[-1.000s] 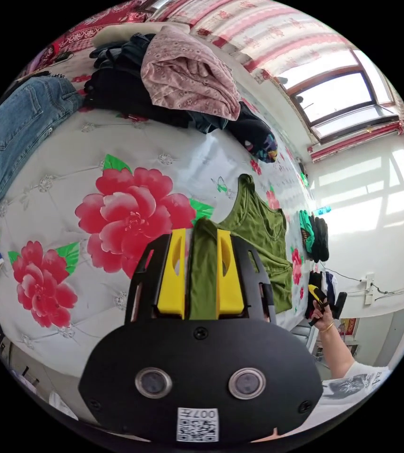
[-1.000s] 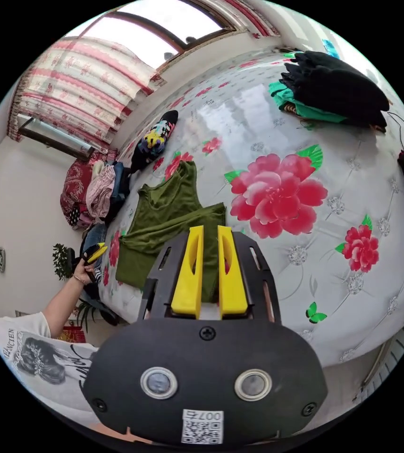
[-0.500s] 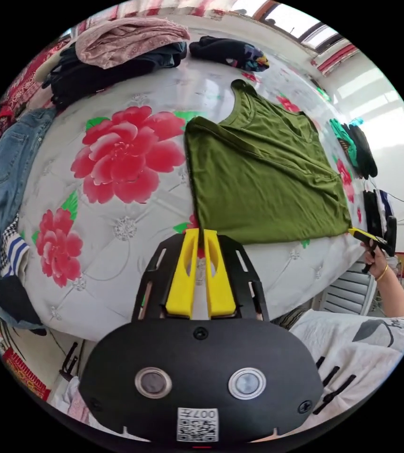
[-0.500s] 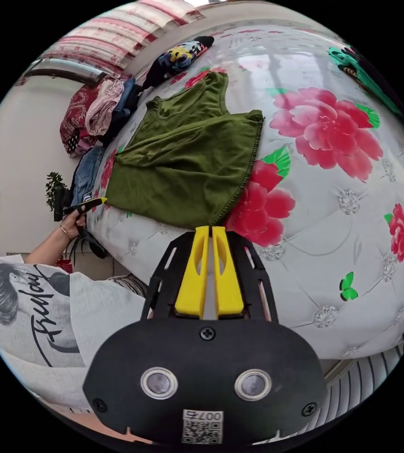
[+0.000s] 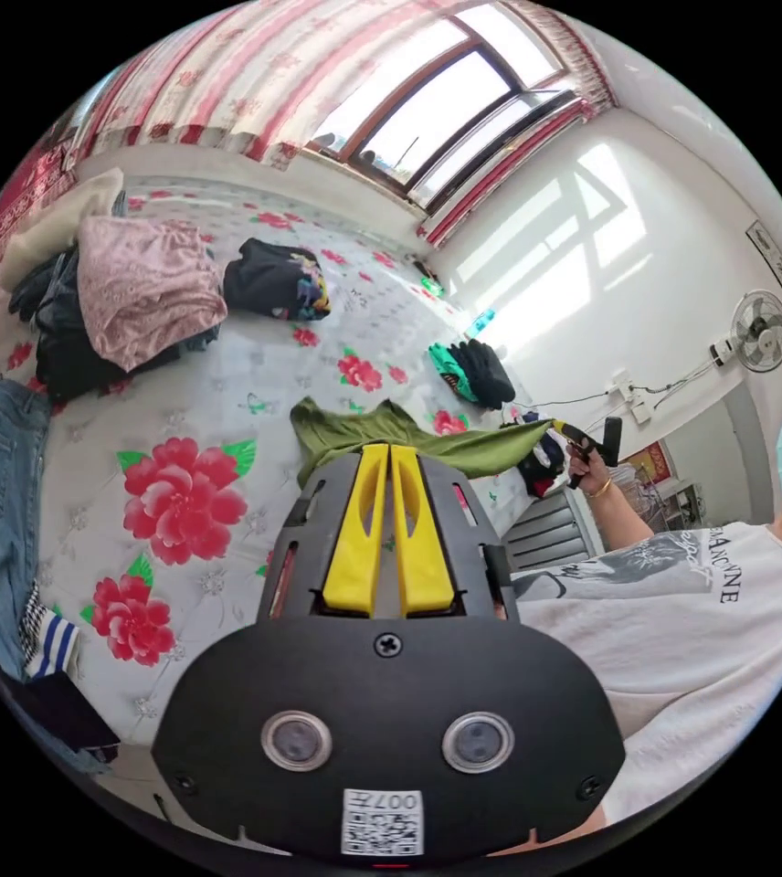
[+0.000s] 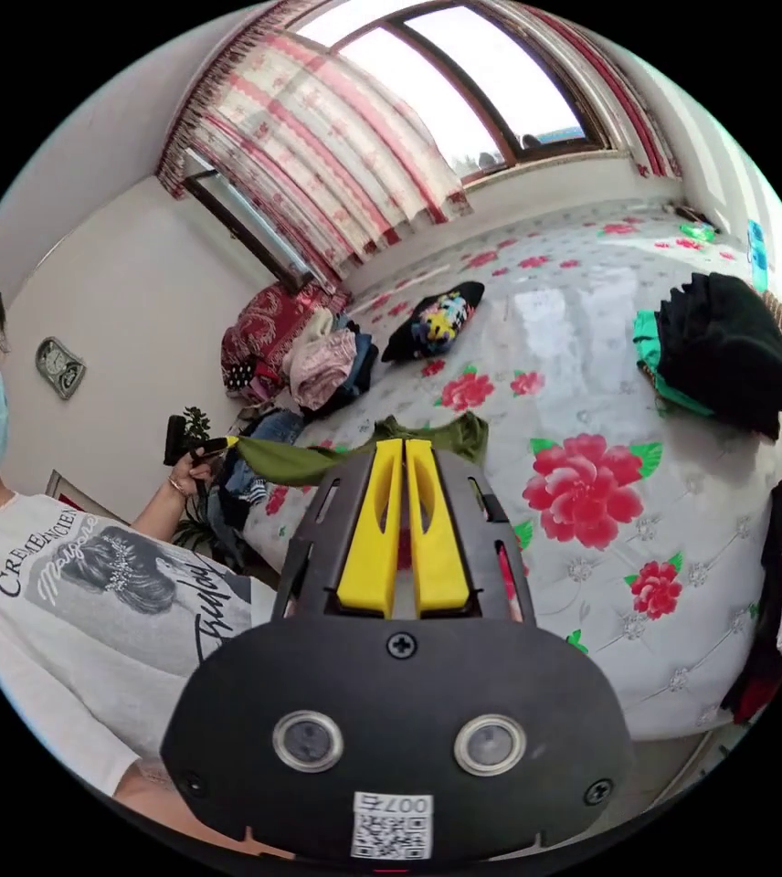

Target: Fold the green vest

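Green vest [image 5: 409, 442] now lifted off bed [image 5: 227, 365], both tongs [image 5: 389, 449] [image 6: 404, 444] clamped on it.

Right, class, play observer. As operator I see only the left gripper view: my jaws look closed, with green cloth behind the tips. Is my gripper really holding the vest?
Observer: Yes. In the right gripper view the left gripper pinches one corner of the green vest, which stretches away from it.
Operator: What is on the wall beyond that hand?
Observer: A wall clock hangs there.
Operator: Anything lower down?
Observer: A plant stands just behind the gripper.
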A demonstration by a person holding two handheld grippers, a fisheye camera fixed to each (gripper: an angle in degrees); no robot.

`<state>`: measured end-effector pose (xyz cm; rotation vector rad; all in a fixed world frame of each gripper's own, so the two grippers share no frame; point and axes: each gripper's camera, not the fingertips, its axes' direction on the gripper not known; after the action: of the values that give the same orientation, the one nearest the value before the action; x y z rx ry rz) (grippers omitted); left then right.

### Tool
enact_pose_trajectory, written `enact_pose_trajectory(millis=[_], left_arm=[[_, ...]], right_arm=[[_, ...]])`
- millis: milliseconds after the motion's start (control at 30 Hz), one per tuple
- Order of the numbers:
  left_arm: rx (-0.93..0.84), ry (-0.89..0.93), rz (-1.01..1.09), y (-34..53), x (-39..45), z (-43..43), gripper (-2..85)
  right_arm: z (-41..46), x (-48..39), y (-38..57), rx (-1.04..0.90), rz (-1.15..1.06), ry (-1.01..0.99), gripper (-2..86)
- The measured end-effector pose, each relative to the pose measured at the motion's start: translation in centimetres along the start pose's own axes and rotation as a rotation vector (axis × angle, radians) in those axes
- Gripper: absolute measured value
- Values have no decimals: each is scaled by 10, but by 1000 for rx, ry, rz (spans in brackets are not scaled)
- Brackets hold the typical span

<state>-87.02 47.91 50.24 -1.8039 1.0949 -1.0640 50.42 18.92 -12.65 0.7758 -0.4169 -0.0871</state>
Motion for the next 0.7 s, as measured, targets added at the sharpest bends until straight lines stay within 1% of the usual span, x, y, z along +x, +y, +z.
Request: enact_pose_trajectory(millis=[67,100,200,300,400,467,567,700], left_arm=[[35,13,53,-4,14,-33,-10],[47,13,63,-4,17,-40,-10],[78,0,106,1,25,-63,-10],[96,43,65,4,12,-60,-10],[66,47,13,-7,-4,-43,-10],[91,57,-25,-23,-12,-36,-10],[159,72,-38,-44,-10,-43,-10],[244,61,30,-55,10,-70,-10]], right_arm=[[-21,-5,-5,4,26,-77,-3],[-40,-13,-7,29,4,-86,-3],[-78,-39,-6,95,-90,-20,-3],[-76,-45,-5,32,-86,8,-3],[-67,-48,-15,5,-92,27,-3],[-62,-48,-28,4,-84,37,-3],[-62,-48,-49,40,-66,56,-3],[-84,-60,-61,148,-93,40,-2]])
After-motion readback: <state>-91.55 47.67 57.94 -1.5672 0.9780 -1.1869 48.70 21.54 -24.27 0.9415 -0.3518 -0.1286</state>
